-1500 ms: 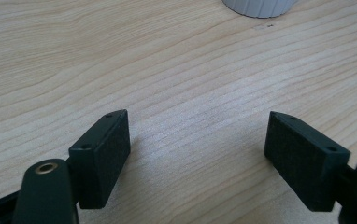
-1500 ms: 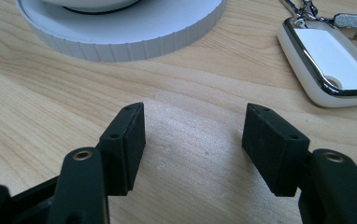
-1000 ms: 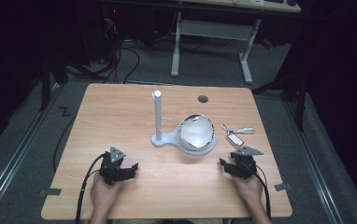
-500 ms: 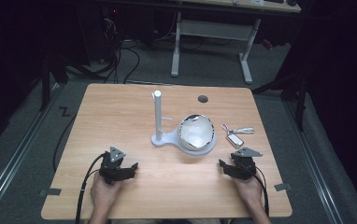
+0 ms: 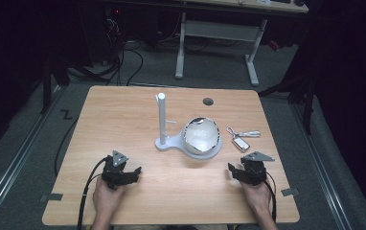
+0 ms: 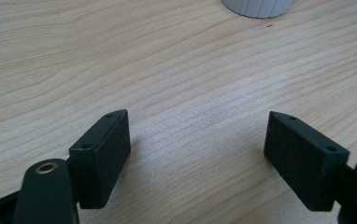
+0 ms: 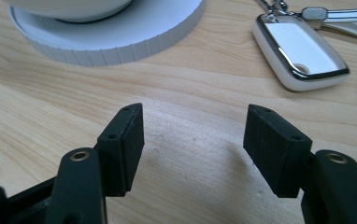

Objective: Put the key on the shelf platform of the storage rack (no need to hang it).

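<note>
Both jaws spread, nothing gripped: left hand-held gripper (image 5: 132, 171) at table (image 5: 123, 115) 7 o'clock, right hand-held gripper (image 5: 234, 170) at 5. Key fob (image 7: 300, 56) seen just beyond right one.

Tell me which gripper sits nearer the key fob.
The right gripper: the key fob lies just ahead of its open jaws; the left gripper is across the table.

I see a white stand (image 5: 162, 142) near the table's middle, its flat base flaring into a round disc that carries a shiny bowl (image 5: 201, 135), with a slim upright post (image 5: 161, 117) rising at the bowl's 9 o'clock. At the bowl's 3 o'clock, just apart from the disc, lies a white, chrome-edged key fob (image 5: 241, 143) flat on the wood, its ring and a silver key (image 5: 249, 133) trailing toward 1 o'clock.
</note>
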A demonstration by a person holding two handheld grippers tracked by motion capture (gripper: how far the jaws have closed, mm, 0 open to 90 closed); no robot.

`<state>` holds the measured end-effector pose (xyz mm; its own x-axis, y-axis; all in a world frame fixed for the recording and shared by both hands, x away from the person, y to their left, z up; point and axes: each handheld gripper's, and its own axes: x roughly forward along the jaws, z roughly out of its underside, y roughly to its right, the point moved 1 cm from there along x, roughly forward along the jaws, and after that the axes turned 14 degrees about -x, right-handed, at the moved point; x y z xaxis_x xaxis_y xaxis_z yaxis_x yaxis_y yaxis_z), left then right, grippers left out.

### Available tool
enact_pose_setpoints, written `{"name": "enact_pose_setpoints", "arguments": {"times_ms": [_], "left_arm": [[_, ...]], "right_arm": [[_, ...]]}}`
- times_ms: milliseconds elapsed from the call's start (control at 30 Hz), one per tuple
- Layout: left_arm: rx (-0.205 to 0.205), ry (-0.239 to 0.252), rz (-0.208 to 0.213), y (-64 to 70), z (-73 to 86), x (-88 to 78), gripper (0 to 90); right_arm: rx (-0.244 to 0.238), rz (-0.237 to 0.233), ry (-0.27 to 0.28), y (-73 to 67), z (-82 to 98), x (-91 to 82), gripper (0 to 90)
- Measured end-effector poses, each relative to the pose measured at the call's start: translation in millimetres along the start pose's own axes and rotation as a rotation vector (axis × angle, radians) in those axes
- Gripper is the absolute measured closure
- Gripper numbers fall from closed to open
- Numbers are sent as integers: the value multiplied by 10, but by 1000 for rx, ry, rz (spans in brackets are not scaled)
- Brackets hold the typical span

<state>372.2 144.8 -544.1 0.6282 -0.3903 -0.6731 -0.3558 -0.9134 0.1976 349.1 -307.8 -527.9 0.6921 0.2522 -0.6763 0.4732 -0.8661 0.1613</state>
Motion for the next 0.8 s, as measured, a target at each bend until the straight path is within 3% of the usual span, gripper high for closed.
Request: {"name": "enact_pose_setpoints", "arguments": {"times_ms": [200, 800], "left_arm": [[-1, 0, 0, 0, 0, 0, 231], [1, 0, -1, 2, 0, 0, 231]], "right_arm": [[47, 19, 30, 66, 34, -132, 388], [89, 65, 52, 261, 139, -343, 384]]}}
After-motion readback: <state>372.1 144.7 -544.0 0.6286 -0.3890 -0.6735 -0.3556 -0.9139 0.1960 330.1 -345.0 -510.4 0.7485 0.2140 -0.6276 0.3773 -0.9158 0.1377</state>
